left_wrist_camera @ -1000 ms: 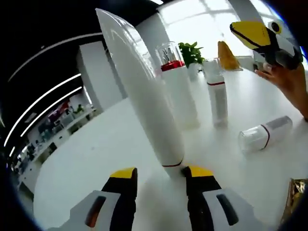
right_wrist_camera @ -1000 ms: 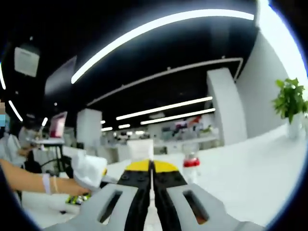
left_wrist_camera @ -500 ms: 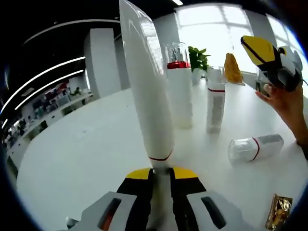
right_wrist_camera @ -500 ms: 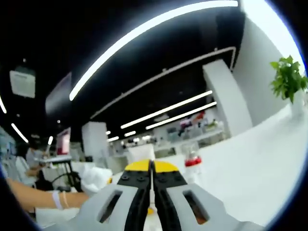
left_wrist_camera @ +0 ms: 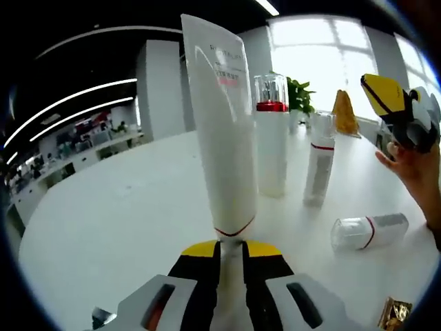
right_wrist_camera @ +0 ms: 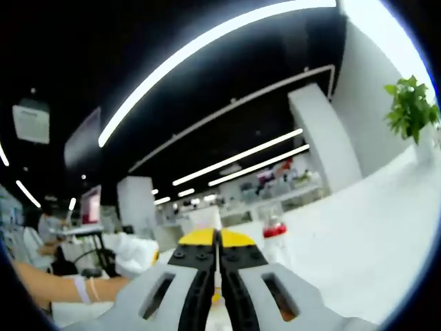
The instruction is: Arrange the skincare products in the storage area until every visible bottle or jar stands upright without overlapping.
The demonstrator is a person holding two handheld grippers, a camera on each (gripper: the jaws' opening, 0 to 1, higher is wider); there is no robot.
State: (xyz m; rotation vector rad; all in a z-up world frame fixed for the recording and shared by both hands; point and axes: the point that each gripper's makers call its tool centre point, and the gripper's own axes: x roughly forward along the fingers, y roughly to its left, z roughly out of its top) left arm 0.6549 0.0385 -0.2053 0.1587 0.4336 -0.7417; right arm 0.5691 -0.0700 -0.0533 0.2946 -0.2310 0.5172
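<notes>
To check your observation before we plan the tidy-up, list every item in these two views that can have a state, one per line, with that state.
white tube: upright, cap end clamped in the left gripper
red-banded bottle: standing upright on the table
slim bottle: standing upright
clear-capped bottle: lying on its side
left gripper: shut on the tube
right gripper: shut, holding nothing, raised above the table

The left gripper view sits low over the white surface (left_wrist_camera: 110, 227), close behind a tall white tube (left_wrist_camera: 224, 131), facing the windows. The right gripper view is lifted, tilted toward the ceiling lights. Both views catch the red-banded pump bottle (left_wrist_camera: 271, 134) (right_wrist_camera: 274, 238).
</notes>
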